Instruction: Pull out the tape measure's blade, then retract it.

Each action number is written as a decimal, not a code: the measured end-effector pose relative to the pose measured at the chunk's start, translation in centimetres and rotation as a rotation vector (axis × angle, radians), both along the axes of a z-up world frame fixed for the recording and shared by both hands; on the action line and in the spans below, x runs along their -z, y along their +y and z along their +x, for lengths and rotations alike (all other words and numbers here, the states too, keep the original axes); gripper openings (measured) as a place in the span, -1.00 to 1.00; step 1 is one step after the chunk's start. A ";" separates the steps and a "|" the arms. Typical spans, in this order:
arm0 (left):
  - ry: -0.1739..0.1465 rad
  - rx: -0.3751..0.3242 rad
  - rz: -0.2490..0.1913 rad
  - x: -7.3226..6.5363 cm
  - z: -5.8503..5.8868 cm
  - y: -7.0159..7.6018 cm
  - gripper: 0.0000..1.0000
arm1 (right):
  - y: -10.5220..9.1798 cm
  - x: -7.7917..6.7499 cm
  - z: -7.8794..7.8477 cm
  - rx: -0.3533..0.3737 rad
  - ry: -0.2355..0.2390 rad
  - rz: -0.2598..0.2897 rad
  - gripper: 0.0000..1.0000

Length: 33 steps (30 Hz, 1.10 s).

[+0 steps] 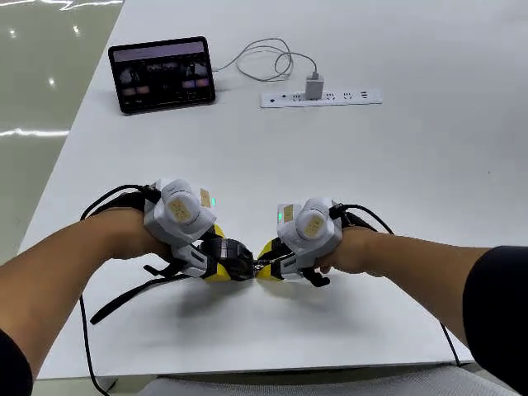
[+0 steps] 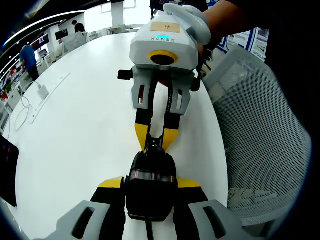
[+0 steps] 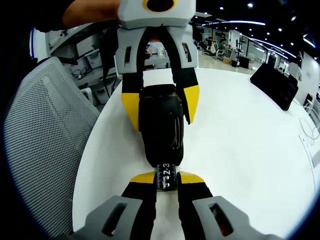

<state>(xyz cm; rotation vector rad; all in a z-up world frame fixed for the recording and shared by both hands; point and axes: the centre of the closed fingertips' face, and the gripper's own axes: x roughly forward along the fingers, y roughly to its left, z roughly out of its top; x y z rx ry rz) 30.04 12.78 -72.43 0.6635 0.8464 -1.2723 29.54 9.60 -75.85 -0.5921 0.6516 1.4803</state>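
A black tape measure point(image 1: 233, 259) is held just above the white table point(image 1: 396, 181) near its front edge. My left gripper point(image 1: 216, 266) is shut on the case, whose black body point(image 2: 150, 186) sits between my yellow-tipped jaws. Facing it, my right gripper point(image 1: 266, 269) is shut on the blade's tip. In the right gripper view a short stretch of blade point(image 3: 166, 178) with the printed numbers 2 and 3 lies between my jaws, right at the case point(image 3: 161, 125). In the left gripper view the right gripper point(image 2: 155, 140) pinches the blade close to the case's mouth.
A tablet point(image 1: 162, 73) stands at the table's far left. A white power strip point(image 1: 322, 97) with a charger and looped cable lies at the far middle. A grey mesh chair point(image 2: 260, 135) stands just off the table's front edge. People and desks fill the room behind.
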 end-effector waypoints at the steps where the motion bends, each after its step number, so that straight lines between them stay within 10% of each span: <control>1: 0.000 0.000 0.001 0.0 0.0 0.0 -0.34 | -0.1 0.0 0.0 0.000 0.000 0.000 -0.78; 33: -0.003 -0.023 -0.020 -0.1 0.1 0.0 -0.34 | -3.6 -0.1 0.5 0.026 -0.007 -0.040 -0.78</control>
